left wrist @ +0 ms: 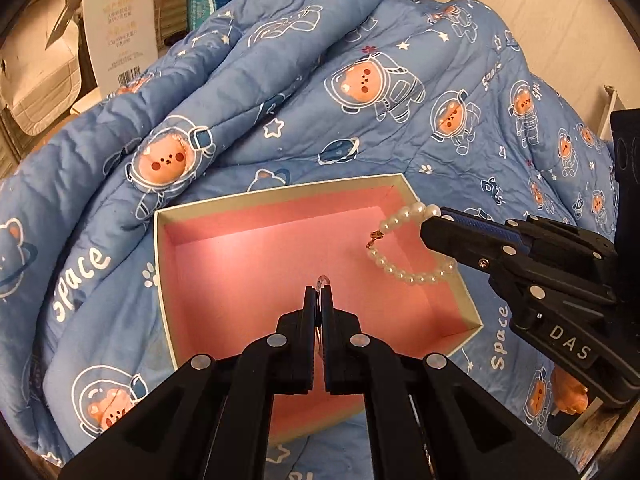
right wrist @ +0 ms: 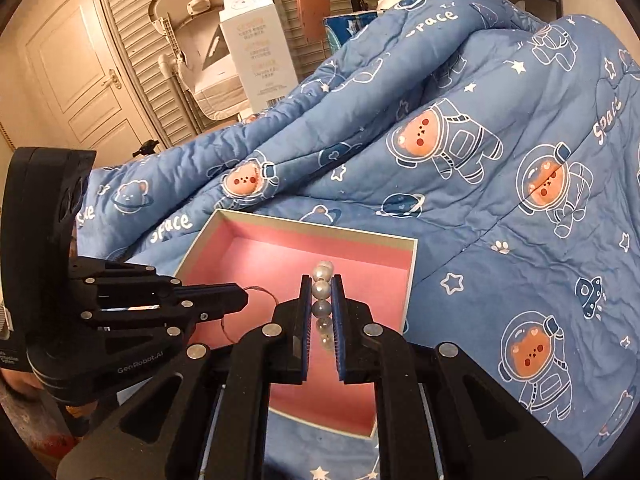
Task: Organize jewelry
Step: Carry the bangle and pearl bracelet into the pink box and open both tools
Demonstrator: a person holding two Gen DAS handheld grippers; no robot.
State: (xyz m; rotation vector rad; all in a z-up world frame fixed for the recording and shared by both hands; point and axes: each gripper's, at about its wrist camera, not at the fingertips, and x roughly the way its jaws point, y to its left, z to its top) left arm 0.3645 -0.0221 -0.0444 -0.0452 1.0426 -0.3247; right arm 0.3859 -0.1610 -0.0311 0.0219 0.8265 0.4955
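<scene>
An open box with a pink inside and cream rim [left wrist: 276, 194] [right wrist: 320, 226] lies on a blue quilt. My left gripper [left wrist: 319, 290] is shut on a thin wire ring [left wrist: 322, 280] and holds it above the box's middle; in the right wrist view the left gripper [right wrist: 240, 298] shows the thin ring [right wrist: 256, 292] hanging from its tip. My right gripper [right wrist: 321, 280] is shut on a white pearl bracelet [right wrist: 322, 290]. In the left wrist view the right gripper [left wrist: 430, 220] holds the pearl bracelet [left wrist: 404, 276] dangling over the box's right side.
The blue quilt with astronaut bears [left wrist: 360, 88] [right wrist: 500, 152] is bunched up high behind and beside the box. A white carton [right wrist: 256, 40] and a folded cot stand behind the bed, by a door [right wrist: 68, 68].
</scene>
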